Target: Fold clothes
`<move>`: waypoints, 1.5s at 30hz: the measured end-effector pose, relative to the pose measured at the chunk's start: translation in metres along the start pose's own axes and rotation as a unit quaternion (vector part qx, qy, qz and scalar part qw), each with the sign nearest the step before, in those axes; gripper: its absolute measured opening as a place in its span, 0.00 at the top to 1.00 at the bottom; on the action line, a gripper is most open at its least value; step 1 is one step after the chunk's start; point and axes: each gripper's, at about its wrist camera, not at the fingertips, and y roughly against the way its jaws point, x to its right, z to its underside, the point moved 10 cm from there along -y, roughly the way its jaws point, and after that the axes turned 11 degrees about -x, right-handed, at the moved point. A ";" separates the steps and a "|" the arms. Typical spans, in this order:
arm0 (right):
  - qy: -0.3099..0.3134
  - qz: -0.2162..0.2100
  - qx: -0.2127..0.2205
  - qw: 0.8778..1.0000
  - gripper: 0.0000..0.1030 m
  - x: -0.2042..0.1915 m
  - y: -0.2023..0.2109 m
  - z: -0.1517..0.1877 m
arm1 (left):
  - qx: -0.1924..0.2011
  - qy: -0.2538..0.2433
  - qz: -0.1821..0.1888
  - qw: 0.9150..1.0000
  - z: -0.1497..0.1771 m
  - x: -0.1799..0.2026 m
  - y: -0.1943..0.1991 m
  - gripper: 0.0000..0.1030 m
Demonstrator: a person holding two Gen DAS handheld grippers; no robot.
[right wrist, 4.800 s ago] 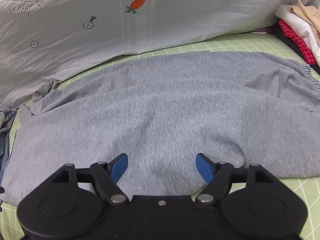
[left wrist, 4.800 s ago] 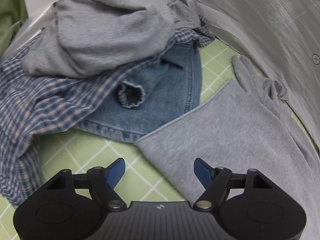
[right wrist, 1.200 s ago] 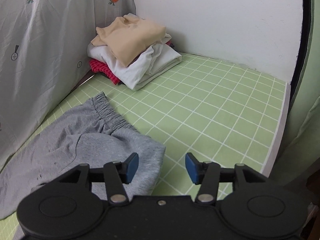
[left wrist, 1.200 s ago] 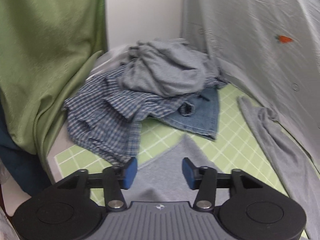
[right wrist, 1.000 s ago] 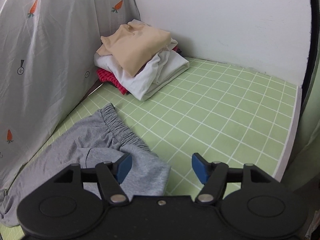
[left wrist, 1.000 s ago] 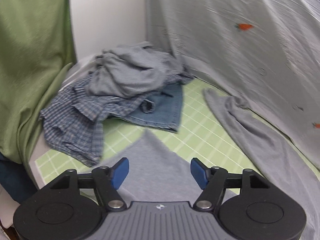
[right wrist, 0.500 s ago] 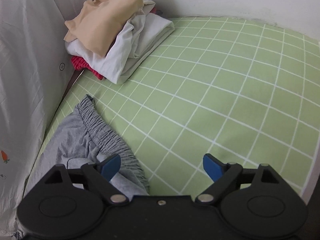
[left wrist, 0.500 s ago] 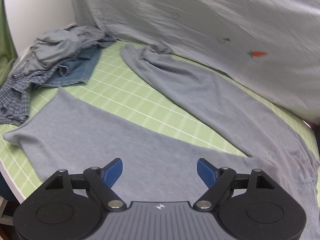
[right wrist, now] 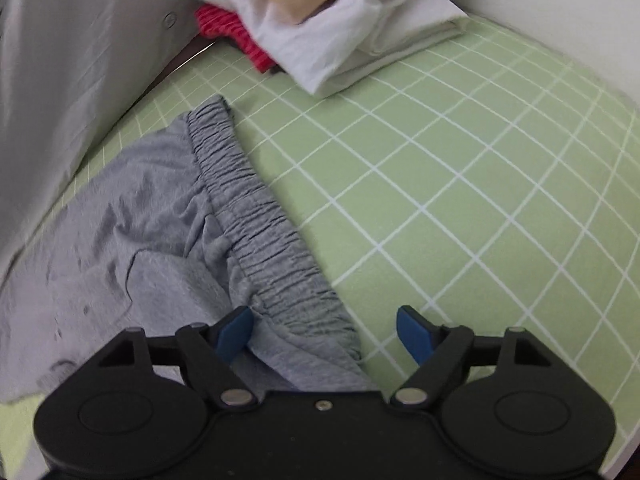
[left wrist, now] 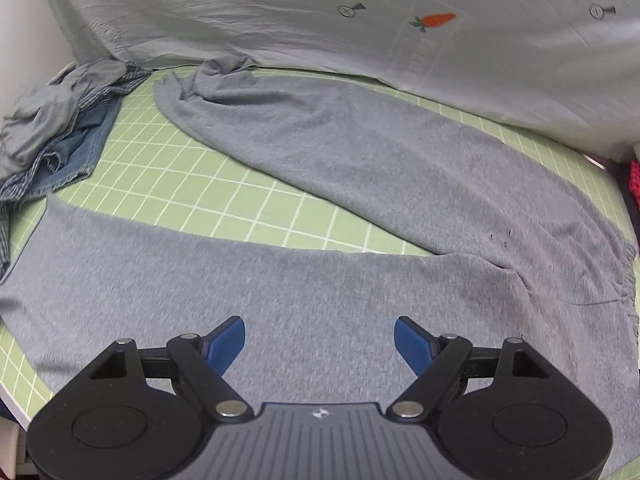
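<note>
Grey jersey trousers [left wrist: 360, 184] lie spread flat on the green grid-lined mat [left wrist: 240, 200], the two legs splayed apart in a V with bare mat between them. The waistband [right wrist: 256, 216], gathered with elastic, lies at the right end. The left gripper [left wrist: 320, 338] hangs over the nearer leg, jaws wide apart, holding nothing. The right gripper [right wrist: 324, 330] sits at the near end of the waistband, jaws wide apart, fabric lying between the blue fingers [right wrist: 234, 330]. A heap of unfolded clothes [left wrist: 56, 136] lies at far left. A folded stack [right wrist: 332, 28] sits beyond the waistband. A grey sheet [left wrist: 360, 20] printed with carrots hangs behind.
</note>
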 end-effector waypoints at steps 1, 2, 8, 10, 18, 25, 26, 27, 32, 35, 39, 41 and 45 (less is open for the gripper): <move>0.026 0.016 0.012 0.999 0.25 -0.004 -0.002 0.002 | -0.004 -0.006 -0.002 1.000 0.000 0.004 -0.002 0.20; 0.052 0.029 0.024 0.998 0.35 -0.008 -0.003 0.003 | -0.007 -0.012 -0.003 1.000 0.000 0.008 -0.003 0.20; 0.182 0.082 0.057 0.978 0.83 -0.006 -0.001 0.001 | -0.015 -0.031 -0.005 0.999 -0.003 0.021 -0.010 0.20; 0.184 0.107 0.072 0.974 0.84 0.016 0.000 -0.007 | -0.015 -0.028 -0.005 0.999 -0.004 0.019 -0.010 0.20; 0.112 0.173 0.093 0.974 0.60 0.081 0.009 -0.037 | -0.015 0.006 0.011 1.000 0.001 0.001 -0.011 0.20; 0.126 0.166 0.116 0.971 0.17 0.046 0.030 0.002 | -0.006 0.040 0.029 0.999 0.016 -0.027 -0.004 0.20; 0.126 0.161 0.115 0.972 0.17 0.037 0.033 0.010 | -0.008 0.045 0.033 0.998 0.019 -0.032 -0.004 0.20; 0.126 0.156 0.114 0.973 0.16 0.029 0.035 0.018 | -0.009 0.049 0.035 0.998 0.023 -0.038 -0.003 0.20; 0.161 0.135 0.108 0.972 0.09 -0.020 0.045 0.059 | -0.008 0.057 0.040 0.998 0.030 -0.075 0.004 0.20; 0.181 0.134 0.108 0.968 0.06 -0.048 0.050 0.083 | -0.006 0.059 0.042 0.997 0.025 -0.104 0.005 0.20; 0.173 0.123 0.102 0.972 0.05 -0.084 0.054 0.115 | -0.002 0.069 0.044 0.997 0.010 -0.149 0.005 0.19; 0.171 0.119 0.098 0.973 0.05 -0.105 0.050 0.129 | 0.000 0.071 0.046 0.996 0.000 -0.171 0.002 0.19; 0.168 0.111 0.089 0.975 0.04 -0.146 0.040 0.157 | 0.005 0.077 0.052 0.996 -0.025 -0.213 -0.006 0.19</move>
